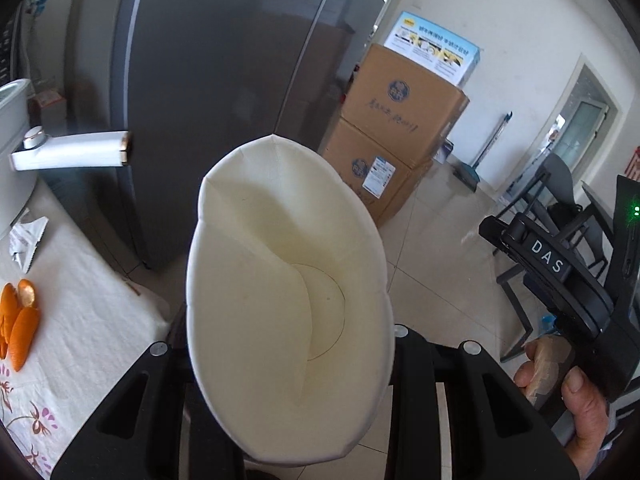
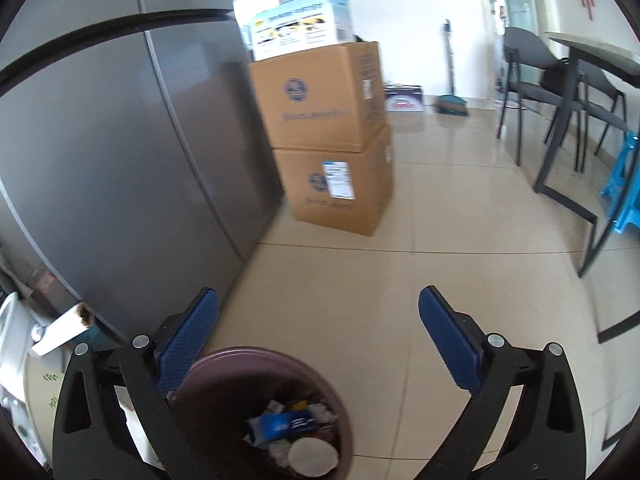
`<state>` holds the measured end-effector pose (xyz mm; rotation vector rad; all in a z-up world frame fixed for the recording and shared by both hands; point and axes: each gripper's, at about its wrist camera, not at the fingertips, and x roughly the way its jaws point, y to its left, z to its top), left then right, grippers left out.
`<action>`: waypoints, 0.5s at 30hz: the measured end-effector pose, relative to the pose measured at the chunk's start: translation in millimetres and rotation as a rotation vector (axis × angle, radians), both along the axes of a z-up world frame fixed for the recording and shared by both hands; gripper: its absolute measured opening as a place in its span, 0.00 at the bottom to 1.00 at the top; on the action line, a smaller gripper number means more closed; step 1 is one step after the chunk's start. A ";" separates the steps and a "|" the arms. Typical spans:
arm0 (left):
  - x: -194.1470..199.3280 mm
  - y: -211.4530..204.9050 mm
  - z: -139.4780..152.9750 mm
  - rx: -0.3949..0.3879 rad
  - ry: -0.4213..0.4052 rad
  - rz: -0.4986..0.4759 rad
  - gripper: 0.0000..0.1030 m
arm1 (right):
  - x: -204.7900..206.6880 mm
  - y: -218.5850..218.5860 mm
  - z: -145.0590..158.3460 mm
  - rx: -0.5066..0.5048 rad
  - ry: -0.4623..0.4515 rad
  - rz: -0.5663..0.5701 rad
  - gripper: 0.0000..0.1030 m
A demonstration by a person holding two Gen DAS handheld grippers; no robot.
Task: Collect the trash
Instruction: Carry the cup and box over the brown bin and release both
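To the left of the left gripper's fingers, orange peel and a torn wrapper lie on the cloth-covered worktop, beside a white appliance with a protruding handle. Between those fingers sits a crumpled paper cup, clamped from both sides, its mouth turned toward the camera and its long axis running forward along the fingers, out past the worktop's edge and above the tiled floor. Ahead of it stand a grey fridge and two stacked cardboard boxes. To the right, a bare hand grips the handle of the other tool.

From the right wrist, the right gripper hangs with its blue-padded fingers spread wide and nothing between them. The trash bin sits on the floor directly below and slightly left of those fingers, already holding tissue, a blue packet and a round lid. Chairs and a dark table stand farther right.

The cup is the piece in hand, and the bin appears to lie down and to the right of the left fingers. The likely next move is to carry the cup over the bin's mouth and let go; the bin's narrow opening leaves room for a miss.
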<state>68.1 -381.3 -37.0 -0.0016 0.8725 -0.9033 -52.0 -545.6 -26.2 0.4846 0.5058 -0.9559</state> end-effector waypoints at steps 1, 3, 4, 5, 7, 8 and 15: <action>0.4 -6.3 0.4 0.008 -0.001 -0.008 0.32 | -1.7 -1.7 -0.9 -0.008 0.010 -0.013 0.93; 1.3 -15.7 0.1 0.021 0.008 -0.022 0.37 | -3.5 -4.2 -1.7 -0.019 0.028 -0.022 0.93; 2.1 -19.3 0.2 0.020 0.013 -0.023 0.44 | -4.1 -5.3 -3.2 -0.028 0.041 -0.027 0.93; 3.1 -22.7 -0.1 0.020 0.018 -0.023 0.49 | -4.2 -7.9 -3.0 -0.032 0.049 -0.028 0.93; 3.6 -28.9 -1.6 0.026 0.025 -0.024 0.53 | -5.7 -8.5 -3.7 -0.051 0.067 -0.034 0.93; 4.1 -32.2 -2.2 0.028 0.031 -0.030 0.54 | -7.0 -9.8 -2.7 -0.055 0.071 -0.035 0.93; 5.8 -36.5 -3.9 0.053 0.021 -0.018 0.62 | -8.8 -11.2 -0.9 -0.090 0.101 -0.040 0.93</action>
